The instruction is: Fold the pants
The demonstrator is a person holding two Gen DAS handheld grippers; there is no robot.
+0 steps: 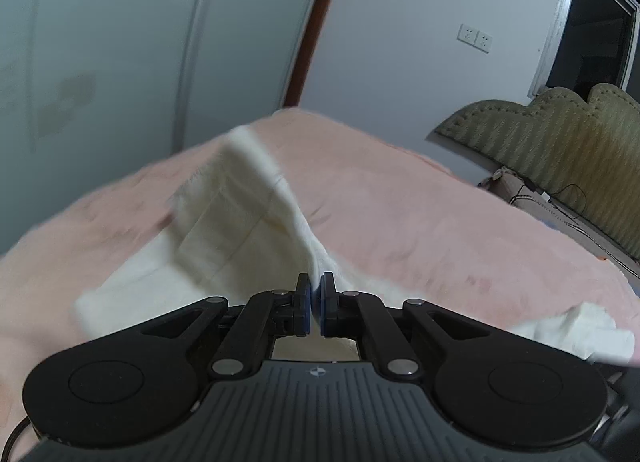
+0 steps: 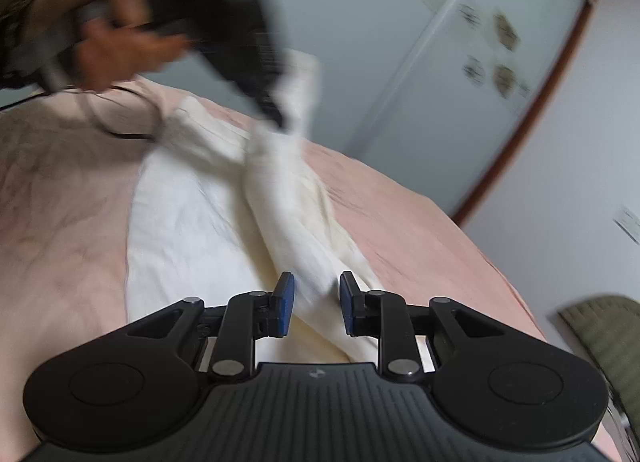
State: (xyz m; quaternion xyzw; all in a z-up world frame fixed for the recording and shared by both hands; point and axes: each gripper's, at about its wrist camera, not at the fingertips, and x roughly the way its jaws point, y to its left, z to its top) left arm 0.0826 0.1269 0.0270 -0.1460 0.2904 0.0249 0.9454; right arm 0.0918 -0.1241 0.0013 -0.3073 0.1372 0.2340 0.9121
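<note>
White pants point(image 1: 224, 221) lie on a pink bed cover point(image 1: 400, 213). My left gripper point(image 1: 315, 302) is shut on a fold of the pants and lifts it off the bed. In the right wrist view the pants point(image 2: 192, 221) stretch away from me, one leg raised as a ridge. My right gripper point(image 2: 316, 302) is partly open with a thick fold of the pants between its blue pads point(image 2: 285, 304), not clamped. The left gripper point(image 2: 256, 57) shows there, blurred, held by a hand, pinching the far end of the raised leg.
A wardrobe with frosted sliding doors point(image 1: 120, 41) stands beyond the bed. An olive padded headboard point(image 1: 568, 141) is at the right, with a nightstand and cables beside it. A black cable point(image 2: 120, 117) trails over the bed. A window point(image 1: 600, 37) is at upper right.
</note>
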